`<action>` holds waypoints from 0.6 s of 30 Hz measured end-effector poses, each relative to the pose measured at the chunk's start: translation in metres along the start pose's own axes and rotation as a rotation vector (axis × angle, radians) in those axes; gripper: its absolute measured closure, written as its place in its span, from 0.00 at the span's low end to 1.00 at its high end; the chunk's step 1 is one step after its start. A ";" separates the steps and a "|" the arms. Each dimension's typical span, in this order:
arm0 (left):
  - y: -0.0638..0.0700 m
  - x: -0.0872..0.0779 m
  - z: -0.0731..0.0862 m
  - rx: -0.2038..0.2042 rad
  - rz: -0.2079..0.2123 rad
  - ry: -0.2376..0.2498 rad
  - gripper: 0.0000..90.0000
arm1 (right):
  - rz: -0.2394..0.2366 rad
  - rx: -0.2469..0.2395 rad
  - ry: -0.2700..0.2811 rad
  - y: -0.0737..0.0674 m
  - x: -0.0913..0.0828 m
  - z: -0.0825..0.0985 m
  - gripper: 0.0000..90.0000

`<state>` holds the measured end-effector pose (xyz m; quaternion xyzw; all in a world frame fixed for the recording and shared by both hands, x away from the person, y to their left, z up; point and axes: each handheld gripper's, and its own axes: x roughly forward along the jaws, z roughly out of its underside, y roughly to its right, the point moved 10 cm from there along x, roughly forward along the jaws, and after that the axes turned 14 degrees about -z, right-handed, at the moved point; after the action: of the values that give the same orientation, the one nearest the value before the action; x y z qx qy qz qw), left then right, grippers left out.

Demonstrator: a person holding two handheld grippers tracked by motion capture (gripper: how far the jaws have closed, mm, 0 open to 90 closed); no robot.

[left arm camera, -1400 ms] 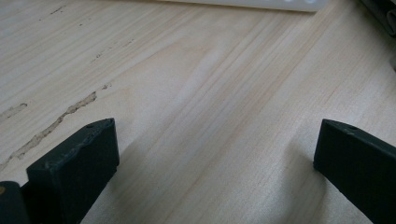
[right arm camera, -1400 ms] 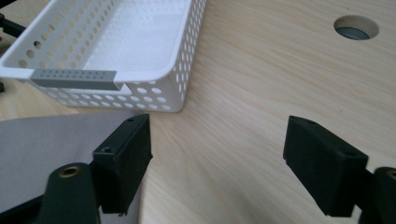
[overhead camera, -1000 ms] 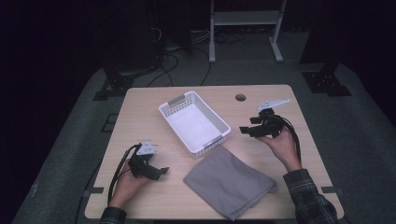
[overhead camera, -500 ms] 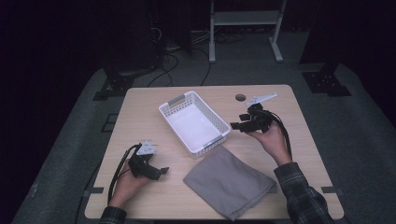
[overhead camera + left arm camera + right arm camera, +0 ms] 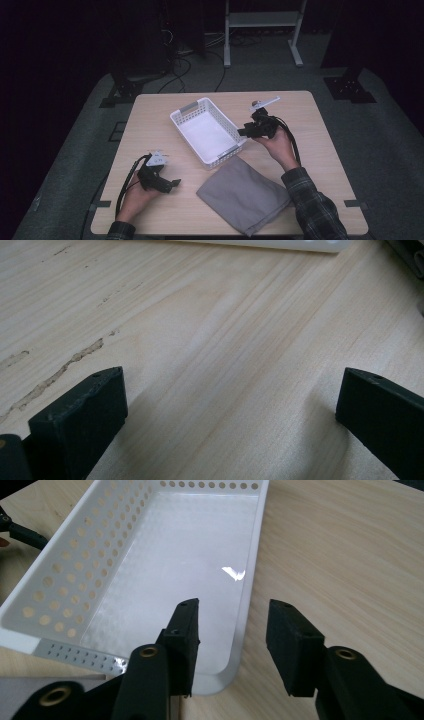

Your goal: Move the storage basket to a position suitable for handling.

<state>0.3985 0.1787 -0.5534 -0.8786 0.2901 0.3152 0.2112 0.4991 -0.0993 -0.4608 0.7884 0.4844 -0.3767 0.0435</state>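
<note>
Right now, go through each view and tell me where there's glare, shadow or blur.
High view: the table is lit and the room behind is nearly black; the grey cloth looks sharp. Right gripper view: a white glare spot sits on the basket floor, and the right claw reads crisp. Left gripper view: the left claw casts soft shadows on the wood, and the far edge blurs.

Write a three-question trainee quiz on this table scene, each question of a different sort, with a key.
1. True or false: the white basket holds something.
2. The right claw straddles which part of the basket? A) its wall near a corner B) its grey handle C) its floor
3. What lies on the table nearest the person, beside the basket?

Key:
1. False; it is empty.
2. A, one jaw inside and one outside, not pressing yet; the jaws have just been closing.
3. A folded grey cloth.
</note>
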 end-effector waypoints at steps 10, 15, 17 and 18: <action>0.000 0.000 0.000 -0.003 0.000 0.001 0.00 | 0.018 -0.012 -0.046 0.003 0.018 -0.004 0.76; 0.000 0.000 0.000 -0.003 0.001 0.002 0.00 | 0.039 0.001 -0.065 0.009 0.025 0.000 0.79; 0.000 0.000 0.000 -0.003 0.000 0.001 0.00 | 0.037 0.008 -0.070 0.011 0.027 0.001 0.82; 0.000 0.000 0.000 -0.002 0.000 0.001 0.00 | 0.039 0.009 -0.072 0.012 0.028 0.001 0.84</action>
<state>0.3984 0.1785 -0.5535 -0.8789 0.2901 0.3150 0.2101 0.5149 -0.0857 -0.4826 0.7838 0.4654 -0.4061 0.0646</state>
